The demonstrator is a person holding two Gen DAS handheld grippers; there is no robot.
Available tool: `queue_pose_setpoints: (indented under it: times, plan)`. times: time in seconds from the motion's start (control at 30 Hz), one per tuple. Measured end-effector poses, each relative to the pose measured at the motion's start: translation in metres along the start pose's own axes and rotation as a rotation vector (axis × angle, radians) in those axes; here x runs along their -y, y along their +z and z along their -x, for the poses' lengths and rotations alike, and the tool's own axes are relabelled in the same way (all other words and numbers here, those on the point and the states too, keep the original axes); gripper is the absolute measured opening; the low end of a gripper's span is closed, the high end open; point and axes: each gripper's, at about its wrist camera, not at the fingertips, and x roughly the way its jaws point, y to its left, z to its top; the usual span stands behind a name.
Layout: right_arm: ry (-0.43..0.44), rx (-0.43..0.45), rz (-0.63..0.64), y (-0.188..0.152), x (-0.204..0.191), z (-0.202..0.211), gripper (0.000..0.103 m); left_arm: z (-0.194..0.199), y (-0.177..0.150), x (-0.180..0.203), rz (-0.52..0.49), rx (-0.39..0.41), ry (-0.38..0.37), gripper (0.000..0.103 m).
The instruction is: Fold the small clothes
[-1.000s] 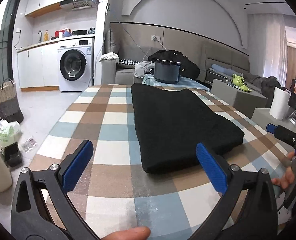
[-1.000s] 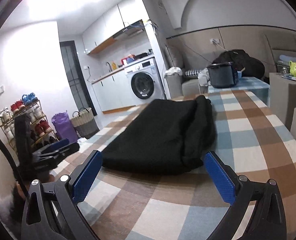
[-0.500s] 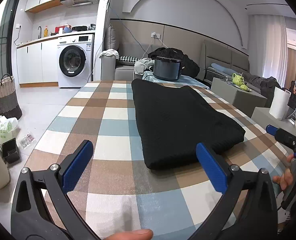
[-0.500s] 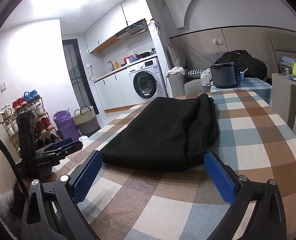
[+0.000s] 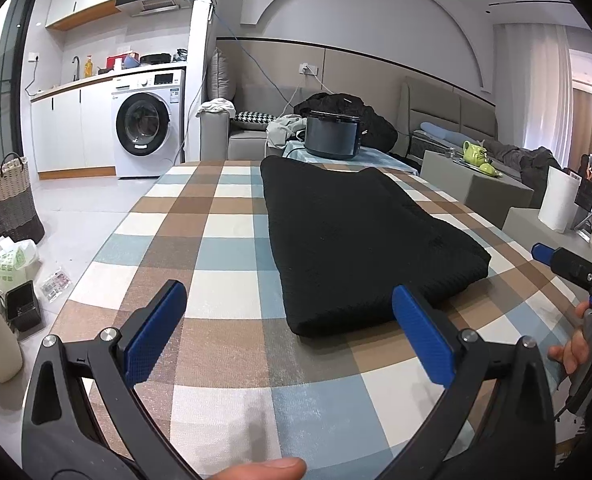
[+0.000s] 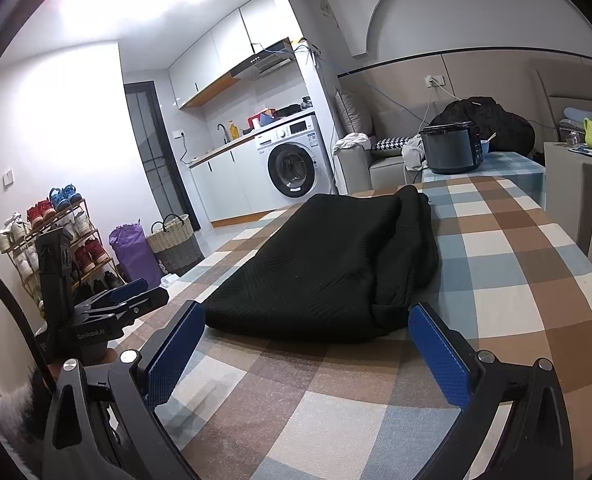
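A black knitted garment [image 5: 360, 240] lies folded into a long strip on the checked tablecloth [image 5: 215, 248]; it also shows in the right wrist view [image 6: 328, 268]. My left gripper [image 5: 287, 332] is open and empty, held just short of the garment's near end. My right gripper [image 6: 308, 352] is open and empty, close to the garment's near edge. The right gripper shows at the right edge of the left wrist view [image 5: 568, 264]. The left gripper shows at the left of the right wrist view [image 6: 107, 312].
A dark cooker pot [image 5: 332, 140] stands on a small table beyond the far end. A washing machine [image 5: 147, 128], a woven basket [image 5: 9, 200] and floor clutter lie to the left. Grey boxes [image 5: 472, 184] and a paper roll [image 5: 560, 200] stand right.
Both grippers have drawn back slightly and tilted, so the garment sits a little farther off in both views. The garment has not moved. Both grippers stay open.
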Motion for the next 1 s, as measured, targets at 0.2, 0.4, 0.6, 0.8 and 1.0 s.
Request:
queue_pose_setpoints:
  times: [0.2, 0.4, 0.6, 0.8, 1.0]
  plan:
    - [-0.001, 0.000, -0.001, -0.0001, -0.0004, 0.0002, 0.103, -0.0001, 0.0005, 0.0002, 0.000, 0.001, -0.001, 0.102]
    - [0.000, -0.001, -0.001, 0.0000, -0.0005, 0.0002, 0.103, -0.0001, 0.0006, 0.0003, -0.001, 0.000, 0.000, 0.102]
    - [0.000, -0.001, -0.002, -0.0001, -0.0008, -0.0001, 0.103, -0.0006, 0.0002, 0.0005, -0.002, 0.000, 0.000, 0.102]
    - [0.006, -0.004, -0.005, -0.0018, 0.0005, -0.0014, 0.103, -0.0005, 0.0003, 0.0005, -0.003, 0.000, 0.001, 0.102]
    - [0.006, -0.004, -0.005, -0.0022, 0.0002, -0.0011, 0.103, -0.0005, 0.0003, 0.0006, -0.002, 0.000, 0.000, 0.102]
